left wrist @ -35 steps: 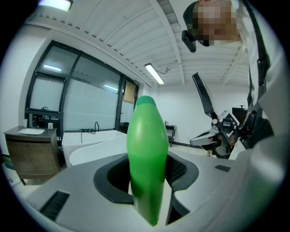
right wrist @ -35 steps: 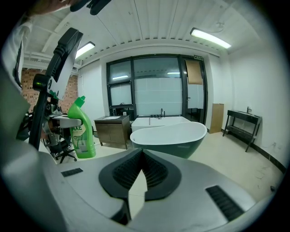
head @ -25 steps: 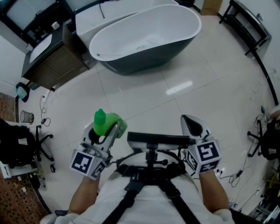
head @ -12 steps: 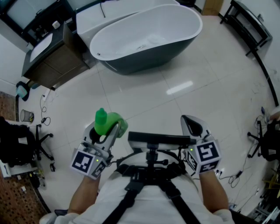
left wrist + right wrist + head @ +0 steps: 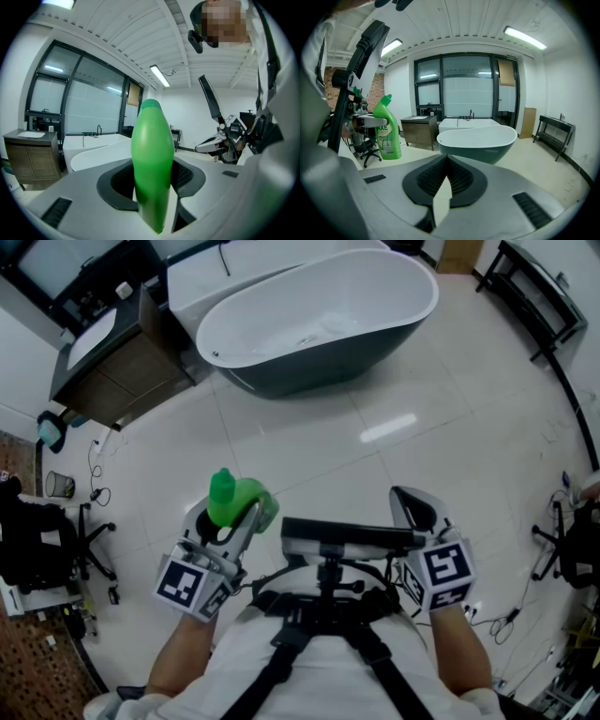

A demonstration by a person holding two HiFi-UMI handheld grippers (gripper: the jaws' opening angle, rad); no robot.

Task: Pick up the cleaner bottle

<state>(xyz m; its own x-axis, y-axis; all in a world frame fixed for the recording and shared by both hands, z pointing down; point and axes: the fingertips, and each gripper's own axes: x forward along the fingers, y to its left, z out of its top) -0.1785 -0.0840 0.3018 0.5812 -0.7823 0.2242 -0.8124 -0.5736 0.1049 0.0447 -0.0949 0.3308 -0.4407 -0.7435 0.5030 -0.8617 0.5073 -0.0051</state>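
- Since the earlier frame almost nothing has moved. The whole scene has only slid a touch to the right in the head view, and both grippers keep their poses.
- The left gripper (image 5: 232,521) is clenched on the green cleaner bottle (image 5: 236,501). The bottle stands upright between the jaws, lifted clear of the tiled floor (image 5: 375,474) in front of the person's left side.
- The right gripper (image 5: 403,498) has its jaws pressed together on nothing and sits well apart from the bottle.
- The pick-up looks done, so the job now is to hold it well. Keep the squeeze even and the bottle upright so the smooth plastic does not slip down, and keep the right gripper out of the way.
- Count: one cleaner bottle, two grippers, one bathtub (image 5: 328,376), one vanity cabinet (image 5: 122,381).
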